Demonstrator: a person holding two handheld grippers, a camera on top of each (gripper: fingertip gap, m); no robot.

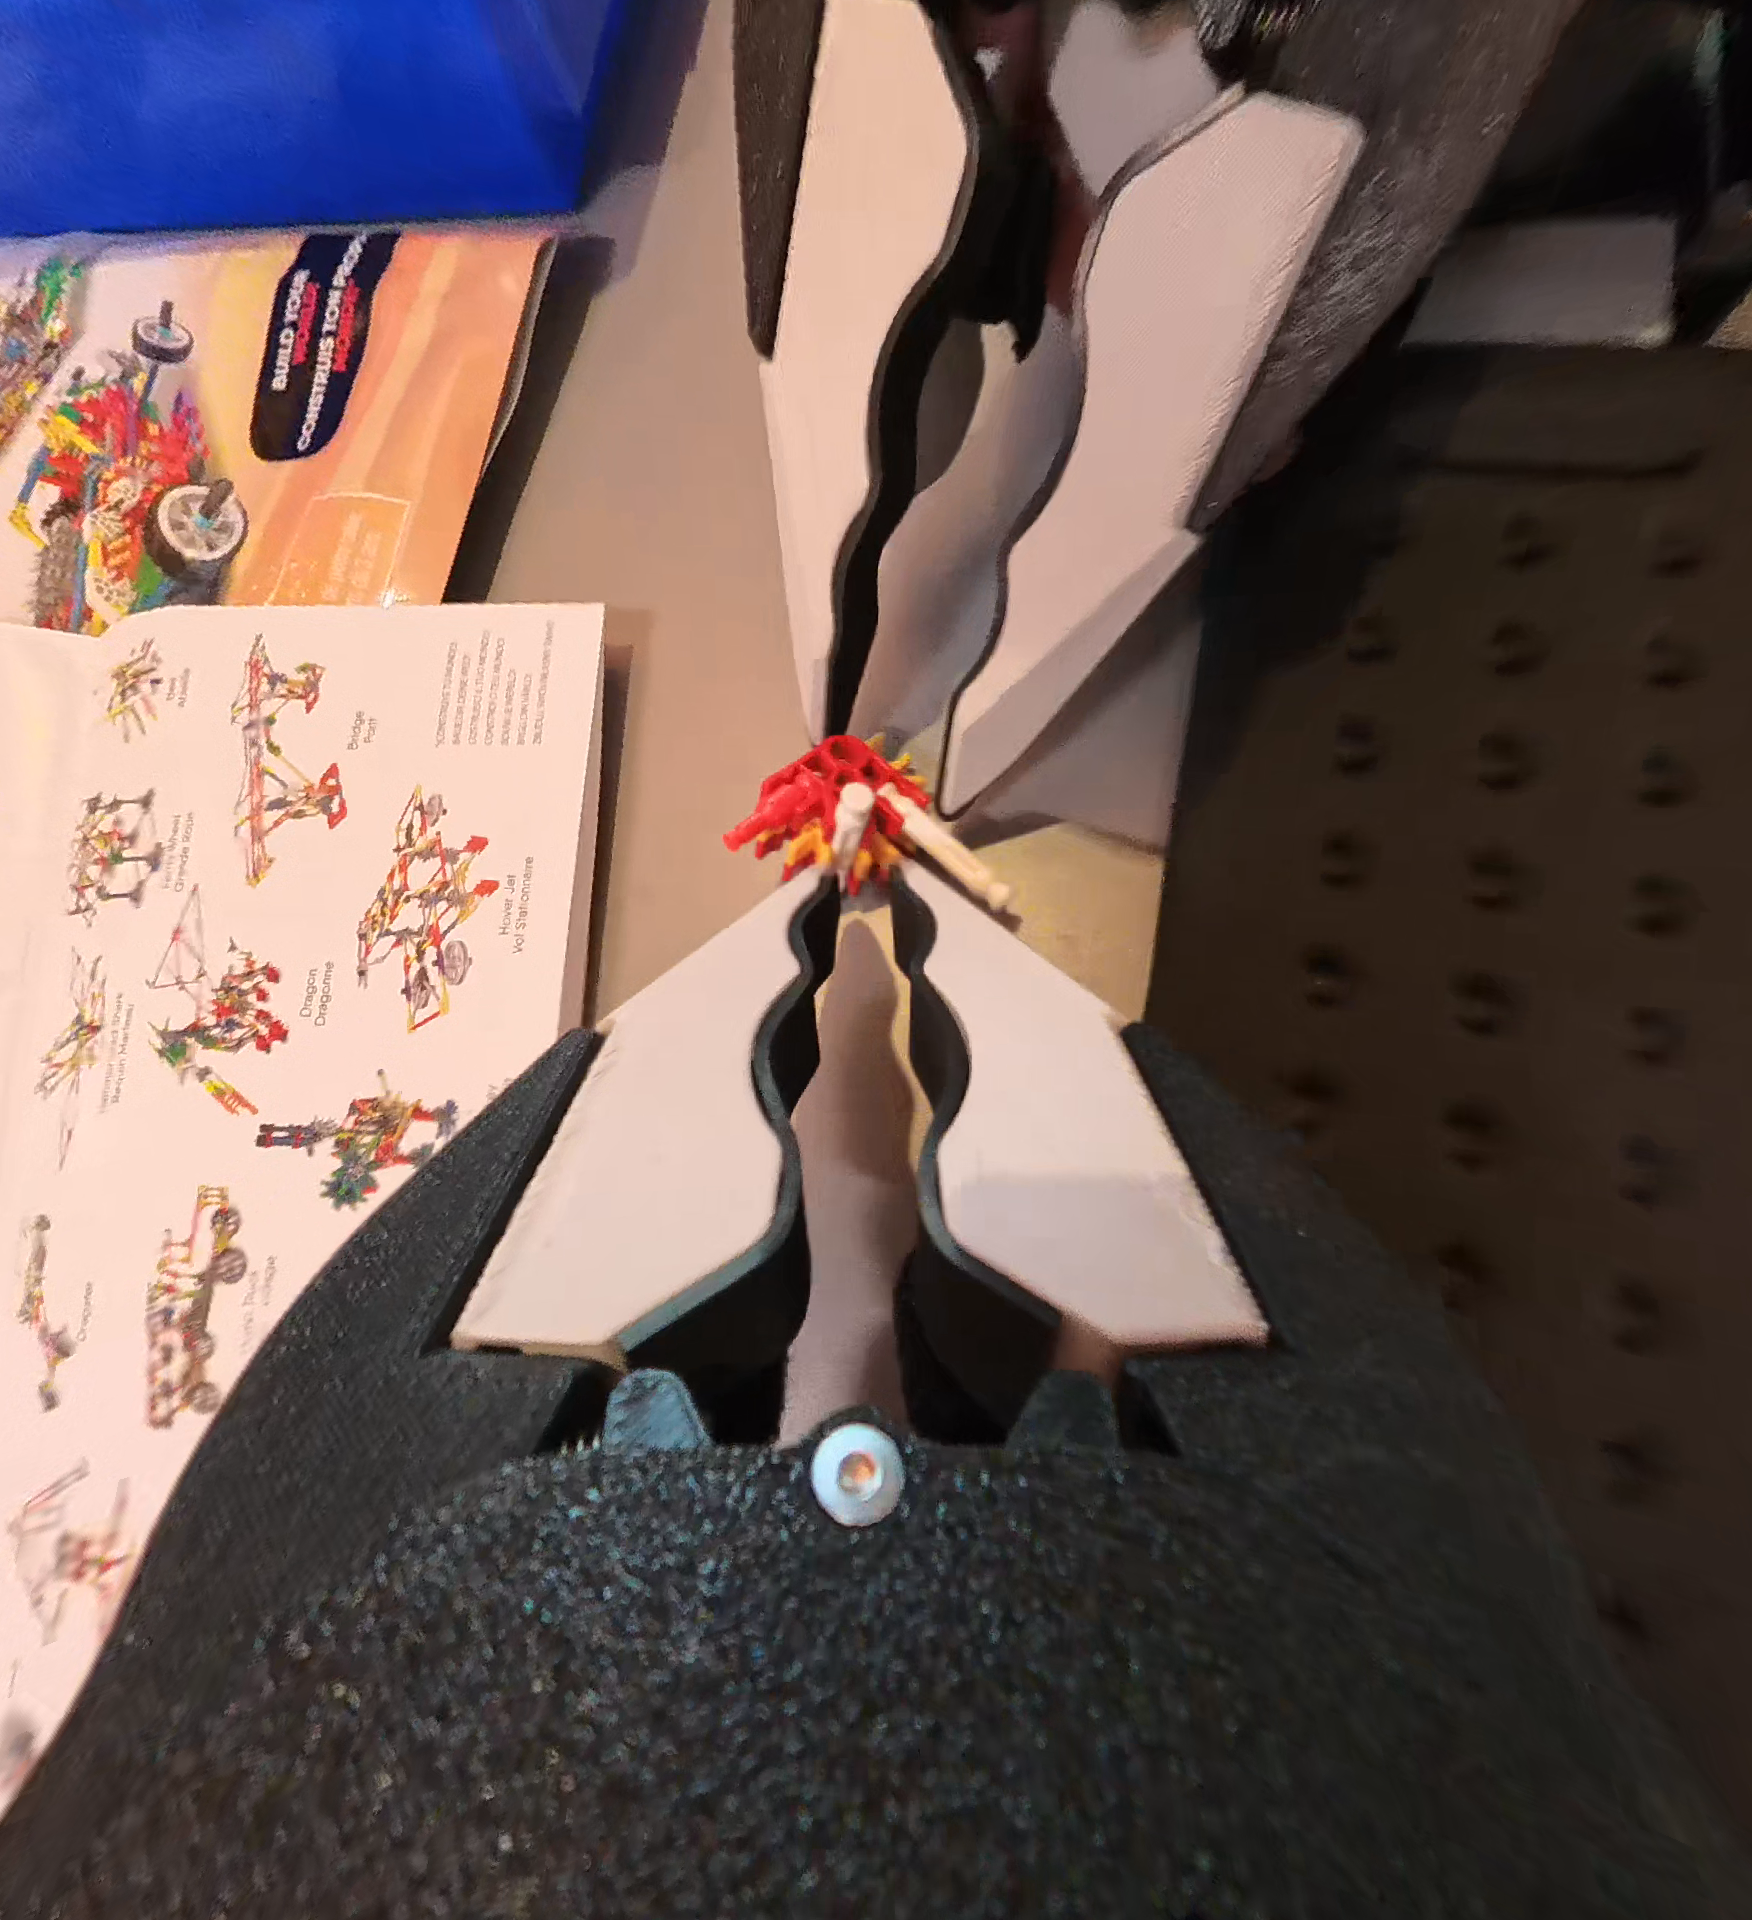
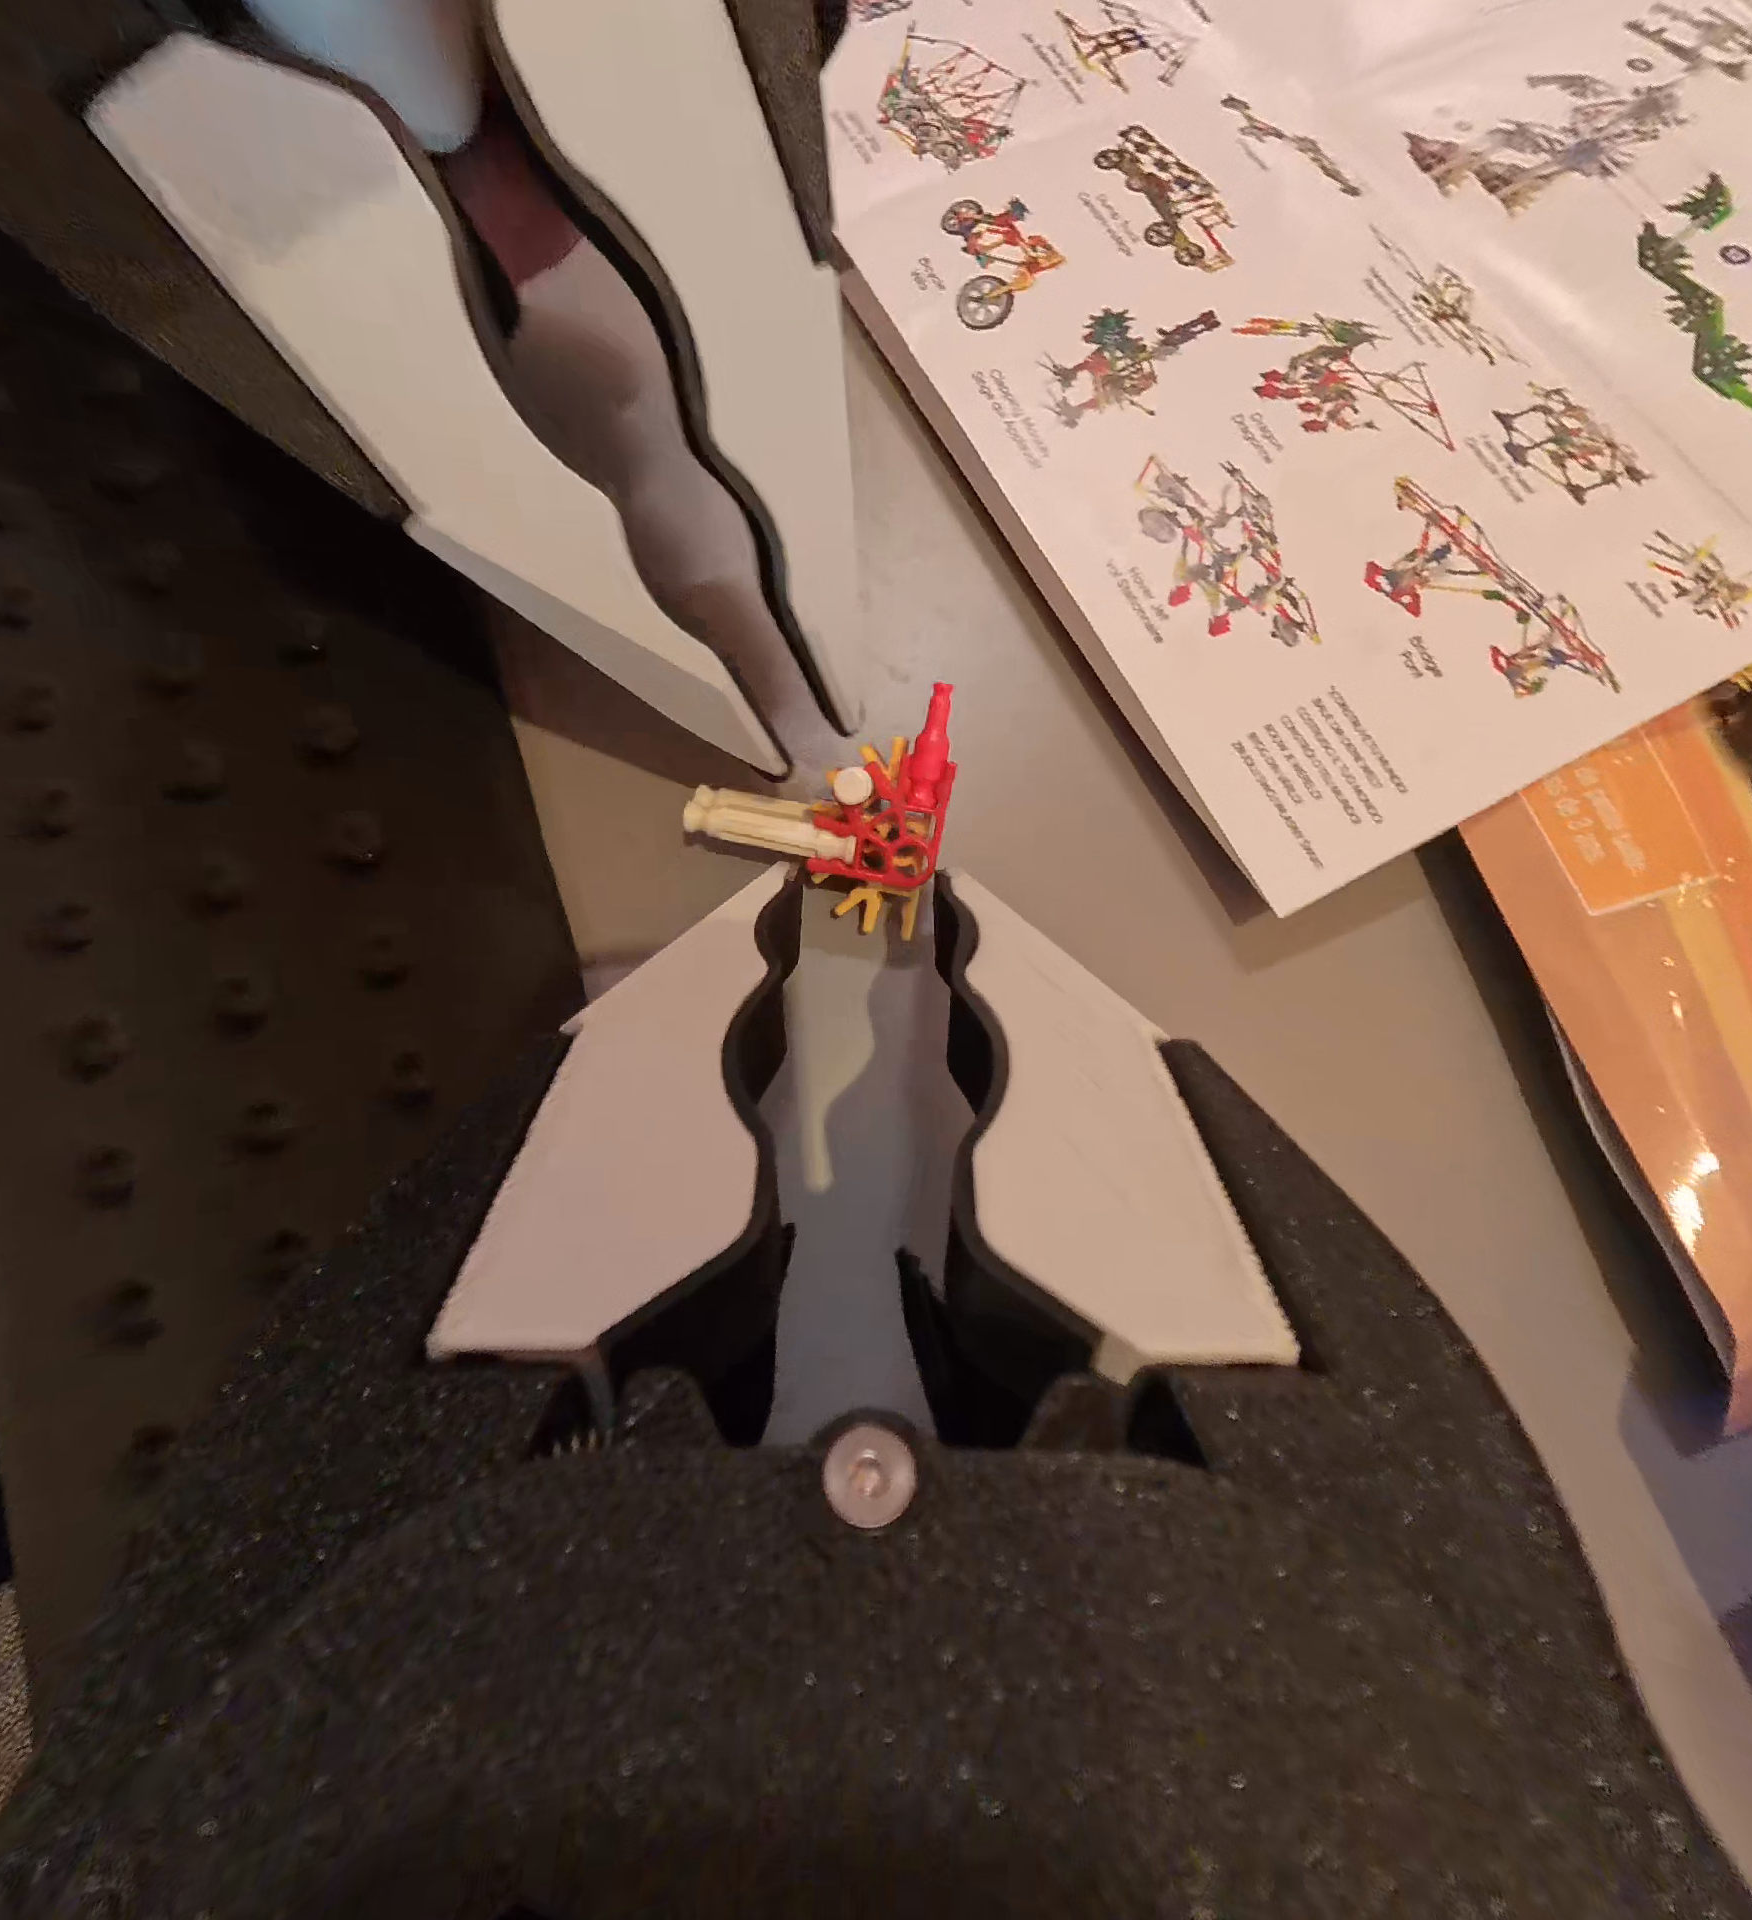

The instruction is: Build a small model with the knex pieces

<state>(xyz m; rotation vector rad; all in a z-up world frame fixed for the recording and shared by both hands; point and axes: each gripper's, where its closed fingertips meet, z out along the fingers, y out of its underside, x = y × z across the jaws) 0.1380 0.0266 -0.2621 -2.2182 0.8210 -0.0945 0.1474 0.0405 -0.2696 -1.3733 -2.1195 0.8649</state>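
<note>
Fingertips of both grippers meet on one small cluster of toy construction pieces, held in the air above a grey table. The cluster is made of red and yellow connectors with short cream rods plugged in.

In the left wrist view, the left gripper is clenched on the near side of the cluster, its white fingers narrowed to a slim gap with yellow and red spokes caught between the tips. A cream rod sticks out to the right of those tips, and a red rod end juts to the left. The right gripper comes in from the far side, tips pressed against the top of the red connector; from here its two fingers look nearly together.

In the right wrist view, the right gripper grasps the same cluster at its near edge, with the yellow connector's spokes between the tips. A cream rod points left and a red rod points away. The left gripper reaches in from the far left, touching the cluster beside a round cream rod end.

An open instruction booklet showing pictured models lies on the table to the left in the left wrist view, with an orange toy box beyond it and a blue bin farther off. A dark perforated mat lies to the right.
</note>
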